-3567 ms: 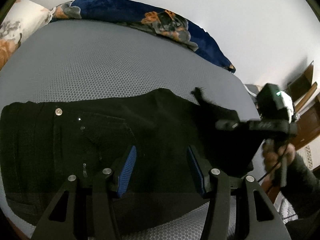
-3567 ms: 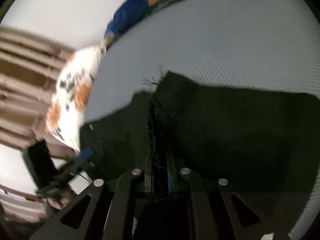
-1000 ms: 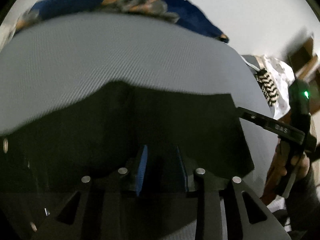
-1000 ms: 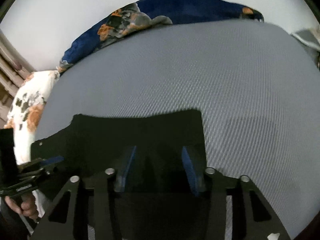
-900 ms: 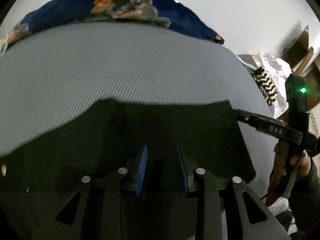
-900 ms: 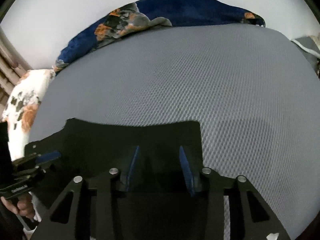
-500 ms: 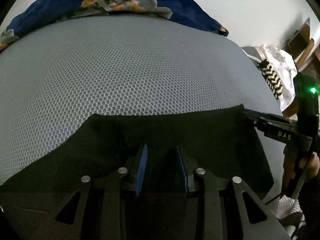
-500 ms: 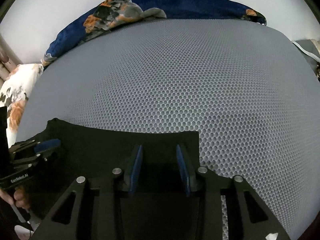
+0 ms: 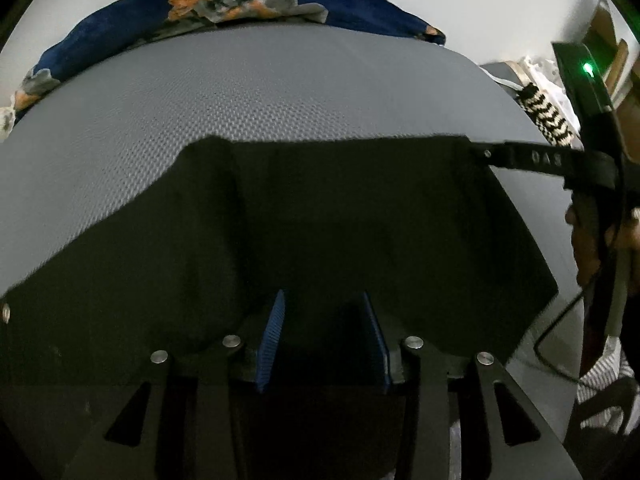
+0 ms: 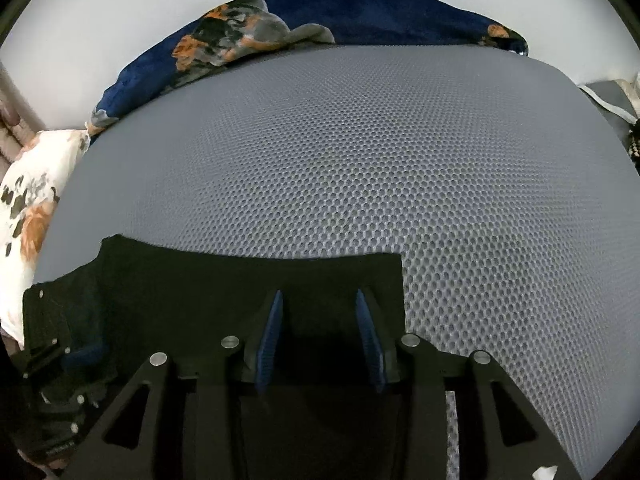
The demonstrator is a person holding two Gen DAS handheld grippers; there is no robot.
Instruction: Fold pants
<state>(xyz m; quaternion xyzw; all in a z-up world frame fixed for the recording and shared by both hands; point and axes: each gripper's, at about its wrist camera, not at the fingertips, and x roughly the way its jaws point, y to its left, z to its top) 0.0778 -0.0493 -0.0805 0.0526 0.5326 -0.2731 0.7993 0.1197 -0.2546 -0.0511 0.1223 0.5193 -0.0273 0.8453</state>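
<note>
Black pants [image 9: 320, 220] lie folded over on the grey mesh mattress [image 9: 280, 80], with a straight far edge. My left gripper [image 9: 325, 320] points down over the near part of the pants. Its jaws are opening, with dark cloth under the gap and no pinch visible. My right gripper [image 10: 320, 312] hovers over the pants' [image 10: 240, 280] right corner, and its jaws are opening too over the cloth. From the left wrist view, the right gripper's fingers [image 9: 520, 156] reach the far right corner. The left gripper shows at the right view's lower left [image 10: 60, 360].
A blue floral blanket [image 10: 320, 12] is bunched along the mattress's [image 10: 360, 160] far edge by the white wall. A white floral pillow [image 10: 28, 200] lies at the left. A black-and-white striped item [image 9: 548, 116] and a person's hand [image 9: 588, 240] are at the right.
The left gripper's pads have spread apart and it has shifted, so the pants fill more of its view. The right gripper has hardly moved; its pads stand slightly wider than half a second ago.
</note>
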